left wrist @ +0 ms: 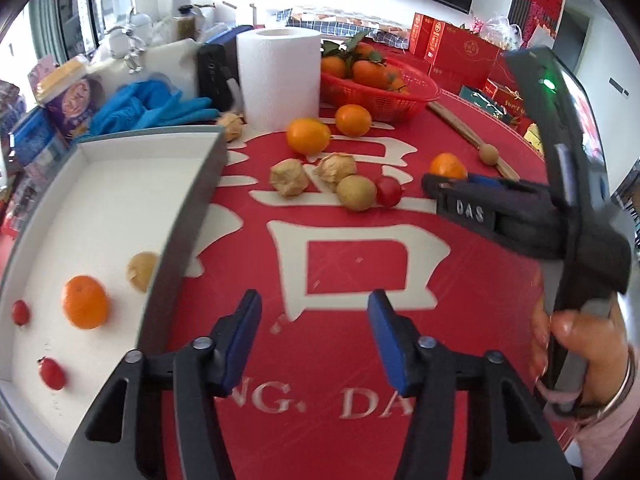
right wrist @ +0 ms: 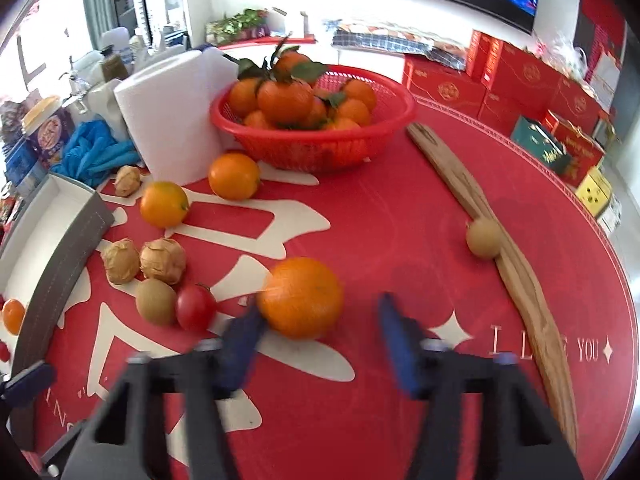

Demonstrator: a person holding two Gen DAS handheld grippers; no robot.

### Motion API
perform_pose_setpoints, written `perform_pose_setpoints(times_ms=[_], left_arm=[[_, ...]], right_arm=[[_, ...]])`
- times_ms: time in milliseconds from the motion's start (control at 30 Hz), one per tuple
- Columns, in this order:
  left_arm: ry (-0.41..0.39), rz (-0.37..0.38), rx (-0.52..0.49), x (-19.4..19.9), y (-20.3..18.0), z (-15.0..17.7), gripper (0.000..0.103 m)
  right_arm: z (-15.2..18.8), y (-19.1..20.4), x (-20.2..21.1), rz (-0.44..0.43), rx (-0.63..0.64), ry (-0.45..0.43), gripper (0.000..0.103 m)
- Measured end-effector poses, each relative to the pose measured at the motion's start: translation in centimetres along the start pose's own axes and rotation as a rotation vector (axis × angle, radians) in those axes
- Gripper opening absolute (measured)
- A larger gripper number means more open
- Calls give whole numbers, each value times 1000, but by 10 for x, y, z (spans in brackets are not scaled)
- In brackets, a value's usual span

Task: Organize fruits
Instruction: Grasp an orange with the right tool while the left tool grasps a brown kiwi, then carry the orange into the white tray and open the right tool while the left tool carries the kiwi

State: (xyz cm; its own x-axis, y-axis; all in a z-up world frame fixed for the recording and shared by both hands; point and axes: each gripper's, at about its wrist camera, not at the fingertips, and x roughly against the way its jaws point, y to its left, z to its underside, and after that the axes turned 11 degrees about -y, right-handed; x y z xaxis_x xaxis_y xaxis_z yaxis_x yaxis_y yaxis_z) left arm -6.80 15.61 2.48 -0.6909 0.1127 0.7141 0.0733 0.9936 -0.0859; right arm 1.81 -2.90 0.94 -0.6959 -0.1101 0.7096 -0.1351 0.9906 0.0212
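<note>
- Fingers wide apart on the right gripper (right wrist: 320,336), blue pads spread with an orange (right wrist: 301,298) sitting just ahead of them, nearer the left pad (right wrist: 244,336) than the right; nothing is pinched yet, and the blur makes it hard to say whether that left pad touches the fruit
- Over on the other side, the left gripper (left wrist: 314,344) hangs with its fingers equally spread and nothing between them, only the red tablecloth (left wrist: 360,420) showing through the gap
- It sits right beside the white tray (left wrist: 120,184), which reads as the drop-off spot: an orange (left wrist: 85,307), a pale brown fruit (left wrist: 142,271) against the grey wall, and two small red ones (left wrist: 20,313) (left wrist: 52,373) are already inside
- Loose fruit waiting on the cloth: two more oranges (right wrist: 234,176) (right wrist: 164,204) by the paper roll (right wrist: 172,120), a cluster of husked fruits (right wrist: 163,261) (right wrist: 120,261), a kiwi-like one (right wrist: 156,301) touching a cherry tomato (right wrist: 195,307)
- One brown fruit (right wrist: 483,238) rests against a wooden stick (right wrist: 520,264), well apart from the others
- Red basket (right wrist: 316,136) at the back is piled with leafy tangerines
- My read: the right side is lining up on the nearest orange, open wide because it's the biggest piece around
- Centring matters, since an off-centre squeeze could send a round orange rolling toward the cluster
</note>
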Motion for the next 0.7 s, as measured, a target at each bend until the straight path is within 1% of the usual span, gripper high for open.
perform_pose_setpoints(times_ms=[100,167,233,267,300,367,533,567,633,667,700], left_arm=[[7,26,34,-9,-5,-10,56],[30,68,85,-20,-6,-17,56],[49,87,128,-30,-7,-22,56],[57,84,140,-37,-9,-24,56],[37,62,135,-40,-11,-28,56],[38,43,129,-46,-15,-34,56],[23,25,159,-60,-16,-49,56],[19,19,158,-61,-16,-50,55],[12,6,140,-62,-19,-50,34],[11,1,121,-62,-20,-49,31],[10,8,114,-60,-19,-47,31]], right_arm=[[6,-16,8,-69,-62,-4,37],[12,-27,15,-101,-104,2,37],[21,-41,24,-129,-145,8,38],[23,-45,28,-134,-155,8,38],[27,-50,32,-136,-162,5,38],[34,-57,39,-136,-170,0,38],[41,-62,51,-144,-184,-5,38],[43,-62,52,-147,-188,-6,38],[43,-60,53,-145,-186,-11,38],[43,-59,53,-143,-183,-12,38],[43,-58,53,-141,-178,-13,38]])
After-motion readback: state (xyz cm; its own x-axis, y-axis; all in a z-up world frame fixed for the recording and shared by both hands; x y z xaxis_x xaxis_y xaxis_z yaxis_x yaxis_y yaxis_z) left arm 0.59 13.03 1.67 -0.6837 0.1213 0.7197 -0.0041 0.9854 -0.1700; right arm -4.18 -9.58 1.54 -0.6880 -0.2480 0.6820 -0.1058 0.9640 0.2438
